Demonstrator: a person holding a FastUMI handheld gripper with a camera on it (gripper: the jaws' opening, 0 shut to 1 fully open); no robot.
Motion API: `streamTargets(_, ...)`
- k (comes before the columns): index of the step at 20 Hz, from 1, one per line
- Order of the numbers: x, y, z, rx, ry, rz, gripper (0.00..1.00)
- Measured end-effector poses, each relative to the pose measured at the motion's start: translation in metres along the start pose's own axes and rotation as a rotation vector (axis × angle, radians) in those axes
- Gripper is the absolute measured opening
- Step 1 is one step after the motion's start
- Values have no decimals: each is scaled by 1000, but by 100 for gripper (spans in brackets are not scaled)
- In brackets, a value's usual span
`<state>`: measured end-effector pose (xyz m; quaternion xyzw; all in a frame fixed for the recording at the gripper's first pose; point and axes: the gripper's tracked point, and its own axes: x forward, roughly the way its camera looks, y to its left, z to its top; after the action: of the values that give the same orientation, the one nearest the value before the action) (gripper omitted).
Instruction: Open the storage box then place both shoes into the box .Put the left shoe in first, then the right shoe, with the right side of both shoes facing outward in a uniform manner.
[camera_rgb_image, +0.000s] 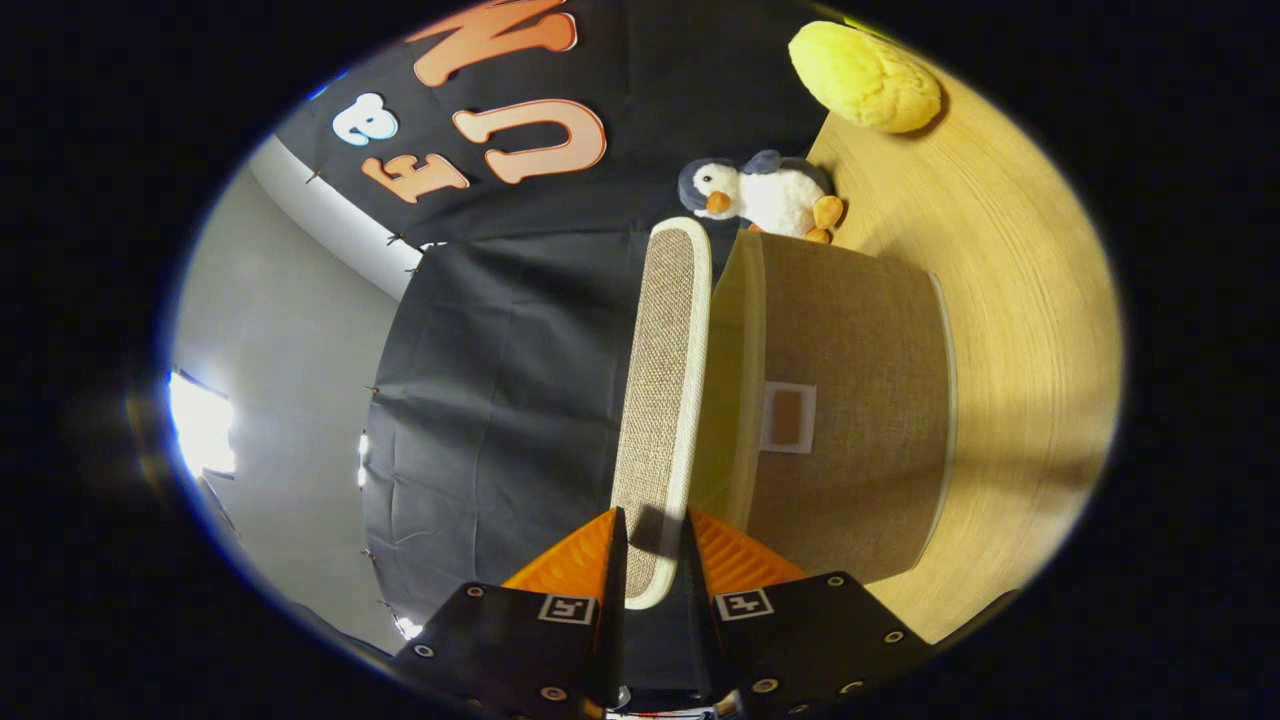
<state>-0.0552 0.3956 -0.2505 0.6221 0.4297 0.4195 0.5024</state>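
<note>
- Your tongs (650, 560) sit with one orange ribbed finger (575, 560) on each side of the near end of the lid (660, 400); the fingers stand close together with the lid's edge in the narrow gap between them
- Both pads look to be pressing on the lid, so you have it clamped rather than loosely straddled
- The lid is a long woven beige panel with a white border, seen edge-on, running straight ahead from between the fingers; its far rounded end lies well beyond them
- The storage box (850, 400) lies just beside the lid, on the side of the tongs' right-hand finger (735, 565); it is a beige fabric box with a small white-framed label patch on the face turned toward you
- The lid stands lifted off the box along its length, with a pale strip of the box's inner rim showing in the gap between the two
- The box rests on a light wooden worktop (1010, 300), which spreads out past the box on the side away from the lid
- Beyond the far end of the box, a small plush penguin (765, 195) lies on the worktop, touching or almost touching the box's far corner
- Farther on, past the penguin, a round yellow plush (865, 75) sits on the worktop, apart from both
- On the other side of the lid from the box hangs the black cloth wall (500, 400)
</note>
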Motion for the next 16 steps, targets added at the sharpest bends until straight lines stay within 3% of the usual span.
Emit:
streamTargets(11,78,115,-1,-248,60,24,25)
streamTargets(16,141,127,-10,-379,115,-79,26)
